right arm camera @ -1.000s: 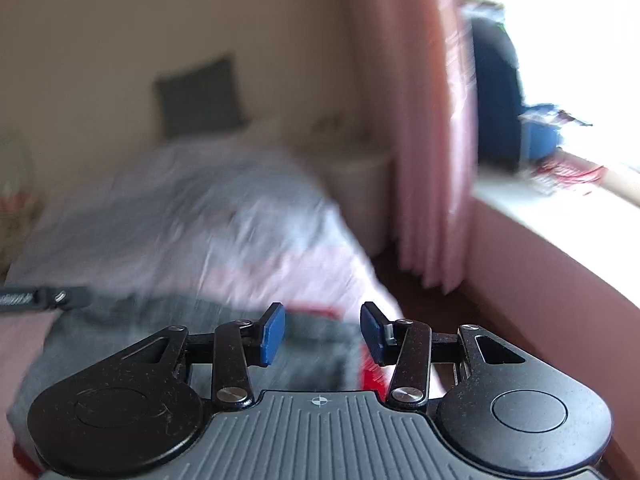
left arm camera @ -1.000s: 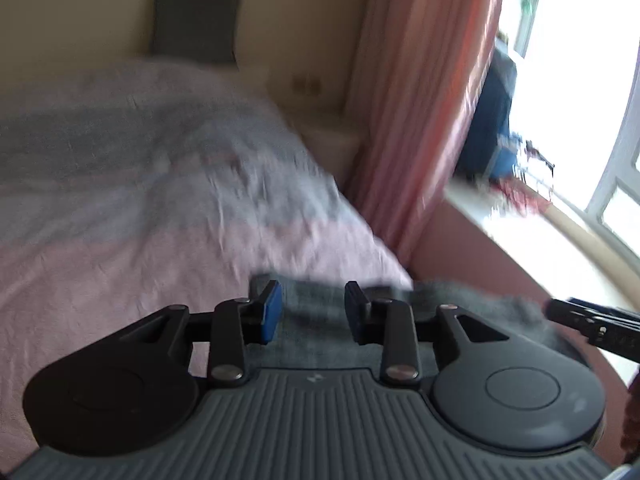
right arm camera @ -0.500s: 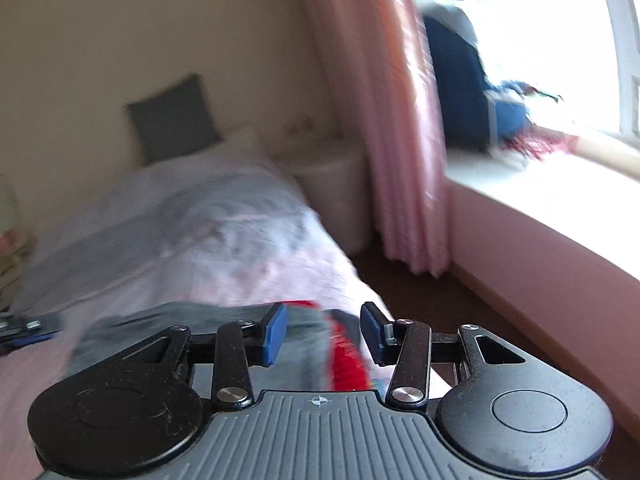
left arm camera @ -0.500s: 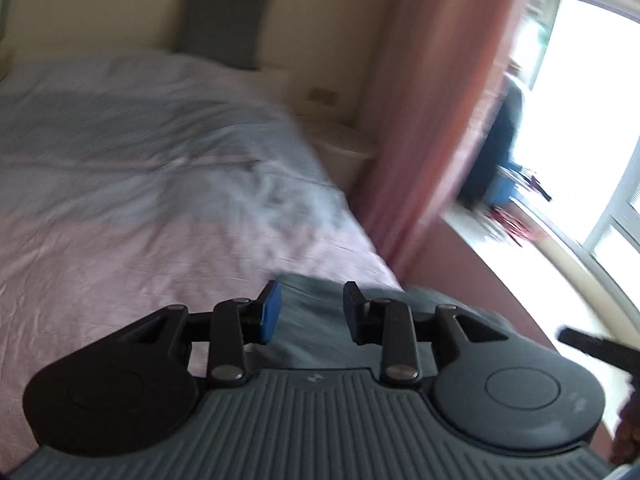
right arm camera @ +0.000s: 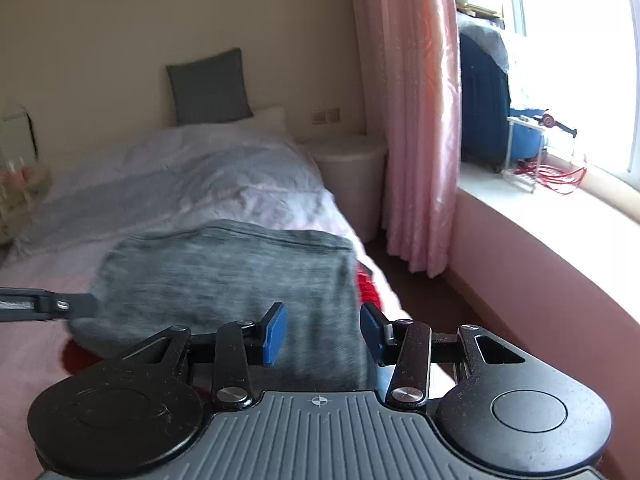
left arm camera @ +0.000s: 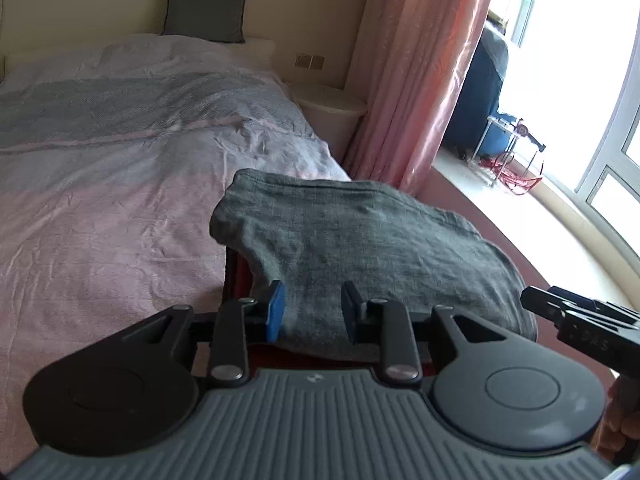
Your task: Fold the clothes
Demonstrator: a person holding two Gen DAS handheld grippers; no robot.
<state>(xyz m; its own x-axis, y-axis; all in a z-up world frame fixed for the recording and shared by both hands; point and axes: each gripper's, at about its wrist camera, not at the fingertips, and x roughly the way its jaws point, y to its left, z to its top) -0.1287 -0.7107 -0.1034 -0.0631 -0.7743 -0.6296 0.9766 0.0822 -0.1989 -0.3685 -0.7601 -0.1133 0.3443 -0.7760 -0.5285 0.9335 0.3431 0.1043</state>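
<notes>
The bed (left arm camera: pixel 120 168) fills most of what I see from my left wrist, its pink and grey cover (left arm camera: pixel 100 112) wrinkled and running up toward twelve o'clock, where a dark grey cushion (left arm camera: pixel 206 4) leans upright against the cream wall. At about one to two o'clock a pink curtain (left arm camera: pixel 416 72) hangs beside a bright window (left arm camera: pixel 580 60), with a white round bedside table (left arm camera: pixel 332 108) between the bed and the curtain. The grey garment (left arm camera: pixel 360 256) lies on the near corner of the bed, spread fairly flat, straight ahead of my fingers and stretching toward three o'clock; something red (right arm camera: pixel 366 284) shows from under its edge at about one o'clock in the right wrist view, too blurred for me to say what it is. My left gripper (left arm camera: pixel 312 312) sits just over the garment's near edge with its blue-padded fingers apart and nothing between them. My right gripper (right arm camera: pixel 322 334) is likewise spread wide over the garment's near right part, holding nothing. In the left wrist view my right gripper pokes in at four o'clock, and in the right wrist view my left one reaches in at nine o'clock, beside the garment's left edge.
</notes>
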